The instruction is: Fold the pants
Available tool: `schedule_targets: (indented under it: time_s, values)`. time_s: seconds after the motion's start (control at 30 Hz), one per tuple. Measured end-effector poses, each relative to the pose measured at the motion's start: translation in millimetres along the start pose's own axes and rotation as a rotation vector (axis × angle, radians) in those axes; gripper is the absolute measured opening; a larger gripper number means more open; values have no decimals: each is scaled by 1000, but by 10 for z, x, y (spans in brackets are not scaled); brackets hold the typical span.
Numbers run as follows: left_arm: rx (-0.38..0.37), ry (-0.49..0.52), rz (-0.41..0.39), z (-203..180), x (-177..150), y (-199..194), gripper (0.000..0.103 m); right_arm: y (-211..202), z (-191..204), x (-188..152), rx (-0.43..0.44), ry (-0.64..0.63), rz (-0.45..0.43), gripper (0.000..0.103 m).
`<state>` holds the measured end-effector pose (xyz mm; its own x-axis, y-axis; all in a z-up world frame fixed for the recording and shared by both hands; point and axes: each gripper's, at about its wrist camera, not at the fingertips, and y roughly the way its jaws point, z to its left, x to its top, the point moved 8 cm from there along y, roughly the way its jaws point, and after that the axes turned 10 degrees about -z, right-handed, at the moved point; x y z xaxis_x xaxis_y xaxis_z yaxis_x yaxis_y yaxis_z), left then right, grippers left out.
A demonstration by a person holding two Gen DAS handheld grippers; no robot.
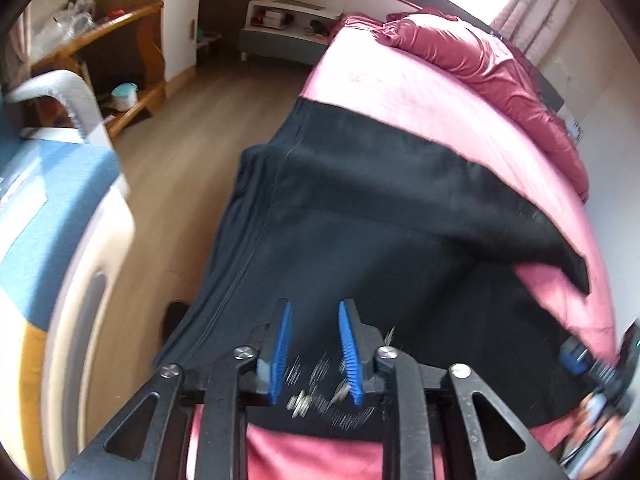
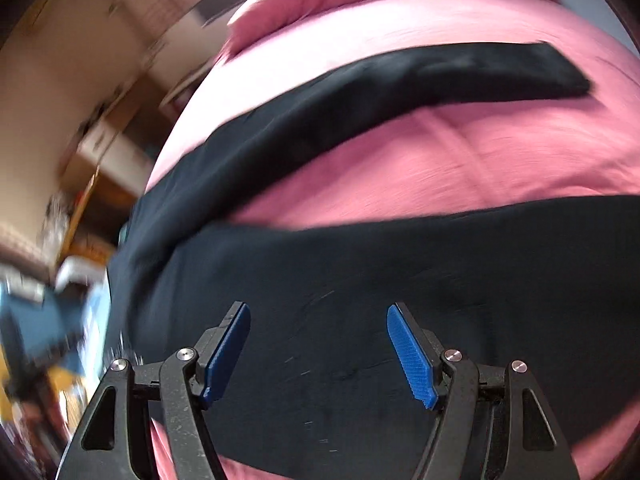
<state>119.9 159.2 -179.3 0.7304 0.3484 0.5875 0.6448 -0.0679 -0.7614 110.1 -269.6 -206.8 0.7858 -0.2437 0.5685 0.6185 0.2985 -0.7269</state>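
Left wrist view: the dark navy fabric pants lie spread on the pink-sheeted bed, and the left gripper hovers low over the near edge, jaws narrowly parted, gripping nothing. Looks like the opening fold hasn't begun; next comes pinching an edge. Only the right wrist view shows two legs splayed apart, the far leg upper right, with the right gripper wide open and empty.
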Motion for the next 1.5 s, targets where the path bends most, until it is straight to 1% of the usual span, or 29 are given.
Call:
schedule_targets:
  time_s: [0.07,0.17,0.27,0.33,0.4,0.47,0.5,0.6,0.63,0.7,0.77,0.8,0.87,0.93,0.97,1.03,1.1,1.13,1.17,1.2,1.23,1.27,1.3,1.33,1.43,1.47,1.5]
  values:
    - [-28,-17,2,-28,182,100,29,117,117,-105,5,-34,31,72]
    - [-61,-71,15,-41,528,323,29,219,125,-195,-24,-83,48,72]
    - [-55,-99,21,-17,817,551,29,317,114,-283,-48,-91,58,72]
    - [-54,-126,33,24,1012,727,29,370,153,-352,-51,-103,59,77]
    - [-52,-163,58,77,1185,935,29,441,262,-417,-33,-123,59,93]
    - [-40,-204,81,140,1333,1146,29,497,368,-486,-31,-152,61,102]
    - [-37,-224,92,178,1388,1241,29,536,419,-531,-42,-175,68,103]
    - [-23,-277,101,275,1554,1513,30,628,570,-633,-96,-240,77,103]
    - [-33,-292,109,285,1591,1592,31,642,613,-660,-100,-239,76,103]
    - [-28,-346,122,333,1667,1755,33,646,646,-679,-105,-231,70,103]
    - [-27,-378,129,350,1754,1911,38,646,655,-704,-112,-250,80,103]
    - [-12,-385,121,371,1802,1975,44,648,667,-719,-115,-260,86,103]
    - [2,-395,121,389,1885,2084,46,751,778,-761,-114,-260,92,103]
    - [34,-413,135,420,1923,2191,49,768,803,-774,-113,-258,94,103]
    - [40,-416,148,422,1933,2268,50,782,851,-806,-114,-259,90,103]
    - [68,-412,157,420,1928,2360,50,781,820,-810,-119,-259,83,103]
    - [49,-415,174,375,1917,2441,50,665,649,-773,-128,-259,81,103]
    - [56,-401,176,357,1912,2457,48,610,623,-752,-132,-254,81,103]
    - [76,-362,184,318,1895,2487,48,611,618,-723,-134,-248,81,103]
    - [85,-340,191,293,1879,2504,45,629,626,-719,-135,-242,82,103]
    - [87,-309,187,261,1870,2500,39,629,616,-699,-135,-239,83,103]
    - [88,-279,175,239,1874,2480,34,630,619,-702,-135,-238,84,103]
    - [85,-246,163,217,1868,2442,27,631,607,-694,-134,-238,85,103]
    - [79,-233,149,210,1867,2396,20,631,613,-693,-134,-239,85,103]
    - [52,-188,70,128,1886,2147,16,636,600,-682,-132,-239,90,103]
    - [38,-173,39,76,1904,2052,16,595,470,-604,-129,-237,94,103]
    - [13,-160,2,16,1924,1912,16,593,474,-598,-125,-234,98,103]
